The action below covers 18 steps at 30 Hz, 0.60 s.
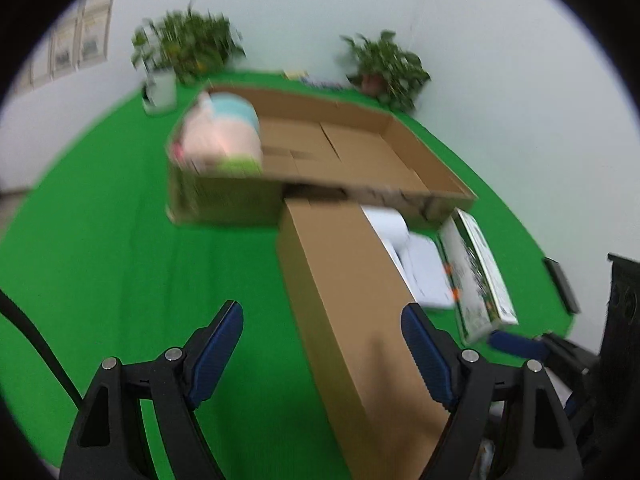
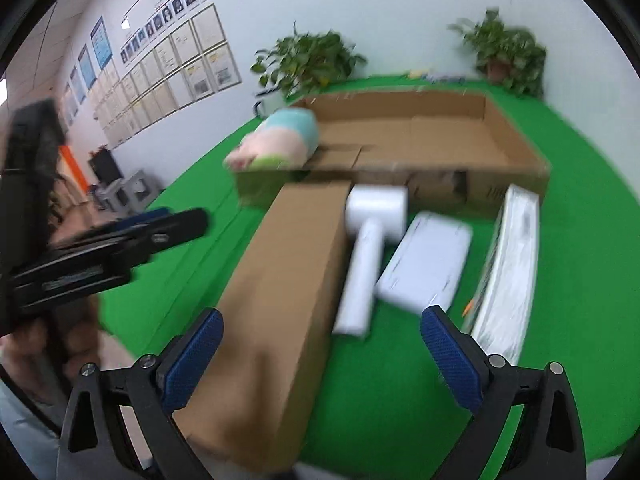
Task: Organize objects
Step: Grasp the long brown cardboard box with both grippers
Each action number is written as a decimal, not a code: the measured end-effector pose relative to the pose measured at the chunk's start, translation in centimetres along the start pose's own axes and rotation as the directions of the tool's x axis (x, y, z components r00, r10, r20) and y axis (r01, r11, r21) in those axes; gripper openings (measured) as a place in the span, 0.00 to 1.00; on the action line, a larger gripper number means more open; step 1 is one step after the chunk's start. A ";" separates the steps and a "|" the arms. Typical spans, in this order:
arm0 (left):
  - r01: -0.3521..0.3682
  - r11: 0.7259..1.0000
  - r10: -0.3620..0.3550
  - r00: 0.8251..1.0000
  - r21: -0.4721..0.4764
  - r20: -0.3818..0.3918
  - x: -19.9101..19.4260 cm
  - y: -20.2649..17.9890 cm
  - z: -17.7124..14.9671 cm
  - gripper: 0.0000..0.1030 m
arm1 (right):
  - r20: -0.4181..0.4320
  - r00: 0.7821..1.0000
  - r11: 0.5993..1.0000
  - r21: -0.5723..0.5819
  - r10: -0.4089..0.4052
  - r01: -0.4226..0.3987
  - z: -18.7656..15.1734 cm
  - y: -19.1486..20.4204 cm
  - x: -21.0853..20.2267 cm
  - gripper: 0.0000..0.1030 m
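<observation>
My left fingers [image 1: 322,330] gape wide w/ nothing between; right fingers [image 2: 322,338] likewise spread, empty; both hang over the green-covered bench [image 1: 120,240]. Long closed brown cardboard box [image 2: 280,280] lies lengthwise under both, its far end against the wide shallow open cardboard tray [image 2: 516,148]. Pink, teal & green soft plush toy [image 2: 280,140] sits in the tray's left end. Right of the long box: white mallet-shaped item [image 2: 372,232], then flat white rectangular pack [image 2: 428,264], then long printed white box [image 2: 508,272] on edge; pics blurred. Two potted plants [image 1: 188,40] at the back.
</observation>
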State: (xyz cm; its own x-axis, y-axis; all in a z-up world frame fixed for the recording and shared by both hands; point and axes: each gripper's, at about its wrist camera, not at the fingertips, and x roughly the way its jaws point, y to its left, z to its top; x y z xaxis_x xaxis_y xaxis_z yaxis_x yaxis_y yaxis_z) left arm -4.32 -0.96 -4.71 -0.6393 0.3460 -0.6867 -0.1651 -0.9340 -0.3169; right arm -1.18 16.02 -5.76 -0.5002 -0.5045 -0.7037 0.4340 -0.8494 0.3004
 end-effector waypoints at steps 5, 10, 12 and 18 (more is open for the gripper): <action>0.092 0.995 -0.095 0.991 -0.041 -0.091 2.3 -0.1 -2.0 0.69 | -0.052 0.999 0.994 -0.105 -0.010 0.005 -2.4 3.6 1.3 0.96; 0.157 0.985 -0.165 0.981 -0.074 -0.105 2.4 0.0 -2.3 0.62 | -0.063 0.997 0.981 -0.188 -0.052 0.039 -2.6 5.7 2.4 0.96; 0.182 0.980 -0.191 0.976 -0.083 -0.106 2.4 -0.1 -2.5 0.57 | -0.081 0.992 0.975 -0.210 -0.094 0.075 -2.6 6.0 3.1 0.94; 0.206 0.975 -0.215 0.970 -0.081 -0.115 2.2 -0.3 -2.9 0.55 | -0.094 0.986 0.969 -0.220 -0.135 0.112 -3.1 6.4 4.0 0.90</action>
State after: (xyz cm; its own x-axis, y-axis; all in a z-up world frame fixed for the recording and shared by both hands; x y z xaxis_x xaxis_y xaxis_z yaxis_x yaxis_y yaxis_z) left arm -3.52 0.36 -7.98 -0.4978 0.5464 -0.6735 -0.2322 -0.8322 -0.5035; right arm 1.93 9.07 -8.62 -0.4814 -0.3684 -0.7953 0.5294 -0.8454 0.0711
